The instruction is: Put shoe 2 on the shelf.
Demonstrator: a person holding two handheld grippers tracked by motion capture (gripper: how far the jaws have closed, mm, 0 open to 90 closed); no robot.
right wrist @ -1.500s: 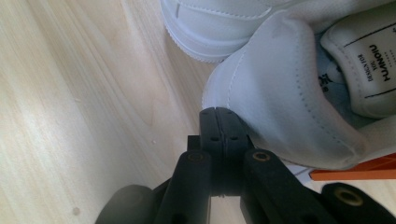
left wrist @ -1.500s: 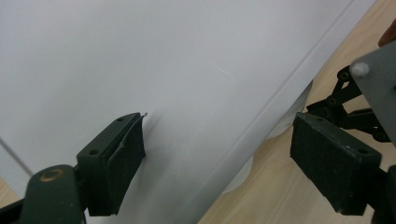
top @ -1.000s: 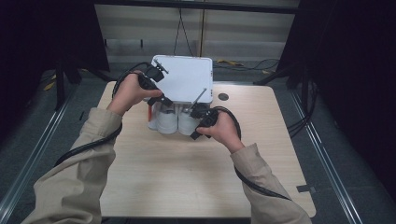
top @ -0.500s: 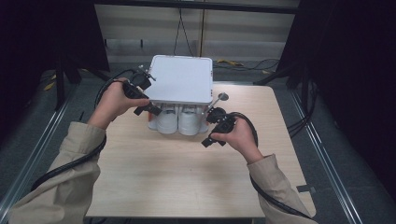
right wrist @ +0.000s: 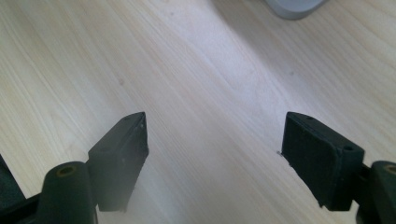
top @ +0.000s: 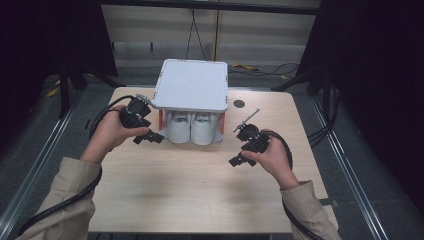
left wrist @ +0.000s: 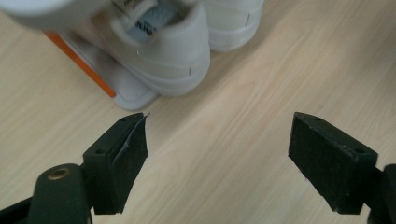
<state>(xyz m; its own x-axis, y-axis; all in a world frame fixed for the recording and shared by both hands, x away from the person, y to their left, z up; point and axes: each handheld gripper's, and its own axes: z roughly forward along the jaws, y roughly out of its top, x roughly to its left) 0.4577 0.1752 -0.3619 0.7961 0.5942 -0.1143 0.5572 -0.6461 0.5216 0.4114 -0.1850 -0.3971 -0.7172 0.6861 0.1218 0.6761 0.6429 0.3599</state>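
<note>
Shoes (top: 192, 128) are sitting under the lid (top: 191, 85): light, soft-walled, best pinched at the heel collar. Left gripper (top: 148, 138) and right gripper (top: 236, 161) are gaping, empty, the right's jaws having just been opening.

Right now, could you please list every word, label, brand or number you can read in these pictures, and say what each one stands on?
"KIW" (partly cut off, uncertain): printed on the blue-grey insole label inside the nearer white shoe, in the left gripper view.
White shelf above the shoes: no text visible.
Wooden table: no text visible.
Nothing else is readable.
</note>
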